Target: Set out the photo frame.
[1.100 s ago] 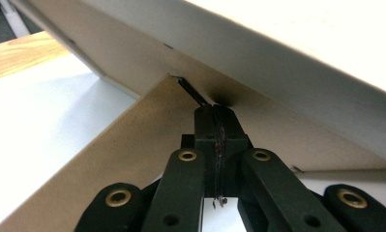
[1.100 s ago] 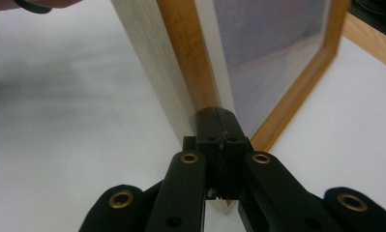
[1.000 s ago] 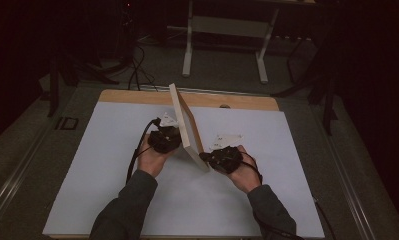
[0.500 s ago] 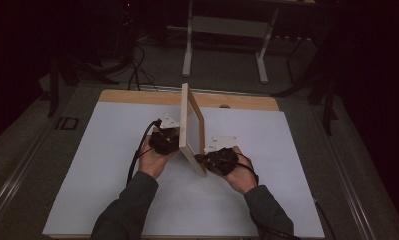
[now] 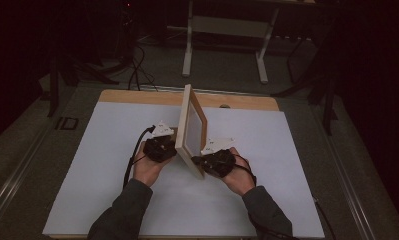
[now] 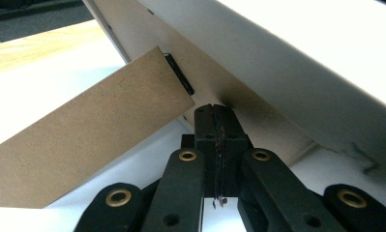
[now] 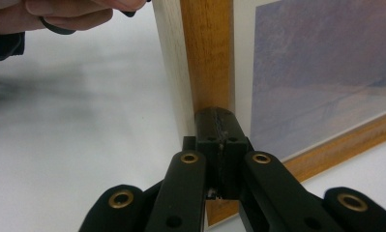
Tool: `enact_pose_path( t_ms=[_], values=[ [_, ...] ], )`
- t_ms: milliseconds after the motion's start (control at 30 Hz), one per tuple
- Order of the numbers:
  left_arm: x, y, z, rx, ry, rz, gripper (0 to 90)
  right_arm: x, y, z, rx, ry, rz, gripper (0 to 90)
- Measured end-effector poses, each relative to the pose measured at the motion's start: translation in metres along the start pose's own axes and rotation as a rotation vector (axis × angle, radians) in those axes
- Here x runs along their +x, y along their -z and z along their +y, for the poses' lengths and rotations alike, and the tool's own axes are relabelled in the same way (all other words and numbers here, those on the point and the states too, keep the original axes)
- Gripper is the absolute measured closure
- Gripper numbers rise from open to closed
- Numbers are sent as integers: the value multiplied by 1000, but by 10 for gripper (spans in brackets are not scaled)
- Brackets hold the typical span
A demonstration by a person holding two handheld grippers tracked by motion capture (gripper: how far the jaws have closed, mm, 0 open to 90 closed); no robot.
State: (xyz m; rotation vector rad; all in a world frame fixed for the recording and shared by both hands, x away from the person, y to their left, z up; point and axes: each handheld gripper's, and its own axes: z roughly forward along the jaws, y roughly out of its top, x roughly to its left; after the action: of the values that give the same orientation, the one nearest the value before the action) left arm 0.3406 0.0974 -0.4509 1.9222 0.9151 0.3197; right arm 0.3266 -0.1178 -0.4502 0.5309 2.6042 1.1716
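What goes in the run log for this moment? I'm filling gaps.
wooden picture frame: on edge, white table sheet | cardboard easel flap: swung out | left gripper: shut, against back | right gripper: shut, against front

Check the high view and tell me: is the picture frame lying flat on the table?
No, the picture frame stands up on its edge on the white table.

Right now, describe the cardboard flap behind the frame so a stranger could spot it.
On the white table sheet stands a wooden picture frame on edge. On its brown back, the cardboard easel stand swings outward, the one loose brown strip there.
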Motion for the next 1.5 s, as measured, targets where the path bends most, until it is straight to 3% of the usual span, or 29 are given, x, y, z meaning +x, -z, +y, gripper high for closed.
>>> enact_pose_path(
  t_ms=[267, 533, 767, 900, 1000, 1500],
  values=[
    [10, 12, 0, -37, 30, -25, 900, 6, -3, 4, 1, 19, 15, 898],
    [22, 29, 6, -49, 85, 18, 858, 10, -6, 7, 2, 34, 29, 897],
    [24, 39, 13, -87, 125, 43, 727, 10, -6, 7, 6, 31, 33, 880],
    [23, 45, 16, -105, 150, 52, 652, 8, -6, 5, 13, 29, 24, 818],
    [25, 49, 18, -123, 179, 35, 602, 6, -5, 2, 9, 19, 12, 759],
    [13, 62, 25, -192, 183, 45, 449, -11, 5, -10, 23, -43, -25, 649]
  ],
)
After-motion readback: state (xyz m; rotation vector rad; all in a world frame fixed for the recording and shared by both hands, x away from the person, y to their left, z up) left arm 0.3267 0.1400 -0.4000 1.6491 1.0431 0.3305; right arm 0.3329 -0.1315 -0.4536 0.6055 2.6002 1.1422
